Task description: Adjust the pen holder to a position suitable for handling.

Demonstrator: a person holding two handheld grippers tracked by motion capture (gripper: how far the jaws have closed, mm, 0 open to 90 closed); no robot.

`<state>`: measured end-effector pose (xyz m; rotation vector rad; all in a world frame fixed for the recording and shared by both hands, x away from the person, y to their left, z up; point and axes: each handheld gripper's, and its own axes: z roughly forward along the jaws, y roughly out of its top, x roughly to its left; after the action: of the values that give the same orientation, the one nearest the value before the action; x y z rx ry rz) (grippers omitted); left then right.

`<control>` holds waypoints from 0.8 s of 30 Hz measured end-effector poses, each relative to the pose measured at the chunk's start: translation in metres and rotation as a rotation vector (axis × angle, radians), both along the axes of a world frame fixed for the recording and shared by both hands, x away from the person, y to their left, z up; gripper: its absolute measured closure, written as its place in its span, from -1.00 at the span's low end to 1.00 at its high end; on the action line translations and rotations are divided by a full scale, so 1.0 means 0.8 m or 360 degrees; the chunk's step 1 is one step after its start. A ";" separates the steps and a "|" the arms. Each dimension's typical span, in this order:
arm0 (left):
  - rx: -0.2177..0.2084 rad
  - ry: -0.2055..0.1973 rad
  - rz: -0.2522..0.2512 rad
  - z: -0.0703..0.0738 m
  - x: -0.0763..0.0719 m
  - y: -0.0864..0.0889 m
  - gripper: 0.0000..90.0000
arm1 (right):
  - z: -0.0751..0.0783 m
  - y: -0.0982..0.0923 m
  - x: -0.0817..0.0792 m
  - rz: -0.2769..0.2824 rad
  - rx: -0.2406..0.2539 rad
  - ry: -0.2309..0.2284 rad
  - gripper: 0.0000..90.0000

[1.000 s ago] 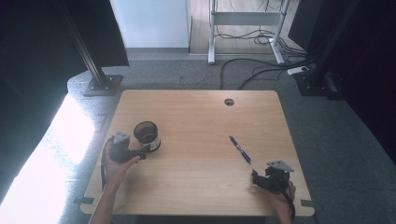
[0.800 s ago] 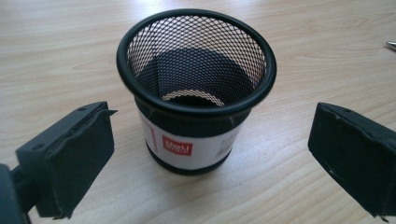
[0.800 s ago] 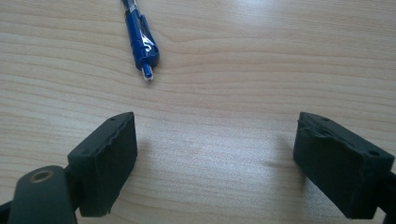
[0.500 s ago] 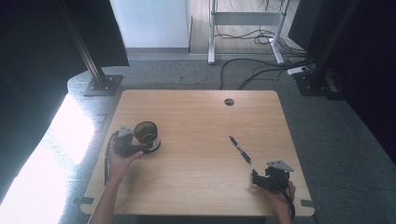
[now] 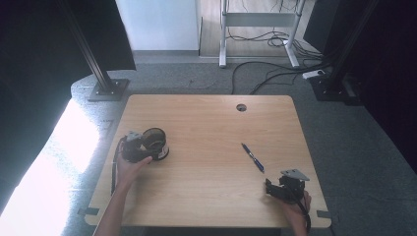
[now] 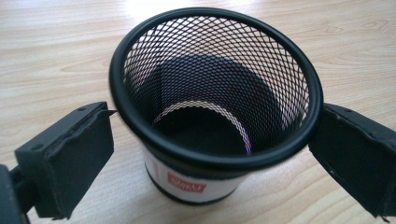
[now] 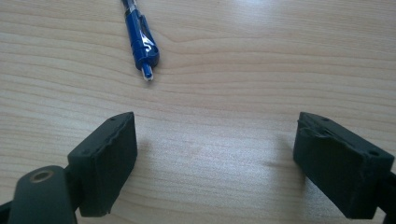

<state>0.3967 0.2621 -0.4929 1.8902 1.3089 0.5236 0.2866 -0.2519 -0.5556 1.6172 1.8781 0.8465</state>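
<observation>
A black mesh pen cup [image 5: 155, 143] with a white label stands upright on the left part of the wooden table [image 5: 211, 123]. My left gripper [image 5: 140, 146] is open around it. In the left gripper view the cup [image 6: 215, 102] sits between the two jaws, the right one at its rim, the left one a little apart. A blue pen [image 5: 253, 158] lies right of the table's middle. My right gripper [image 5: 270, 189] rests near the front right edge, open and holding nothing. In the right gripper view the pen [image 7: 140, 39] lies just beyond the jaws, its button end towards them.
A round cable hole [image 5: 241, 107] sits near the table's far edge. Beyond the table are a grey floor, cables [image 5: 275, 64] and black stand bases [image 5: 108, 88]. Bare wood lies between the cup and the pen.
My left gripper has moved forward and right, up to the mesh cup, so that its jaws now stand on either side of it. The right gripper and the pen have stayed still.
</observation>
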 end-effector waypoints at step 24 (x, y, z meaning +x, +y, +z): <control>0.0056 -0.0071 -0.0004 -0.015 0.015 -0.011 -0.79 | 0.000 0.000 0.000 -0.0003 -0.0001 0.0002 -0.71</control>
<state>0.4088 0.2536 -0.5053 1.8977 1.2756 0.5876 0.2865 -0.2520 -0.5555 1.6189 1.8773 0.8443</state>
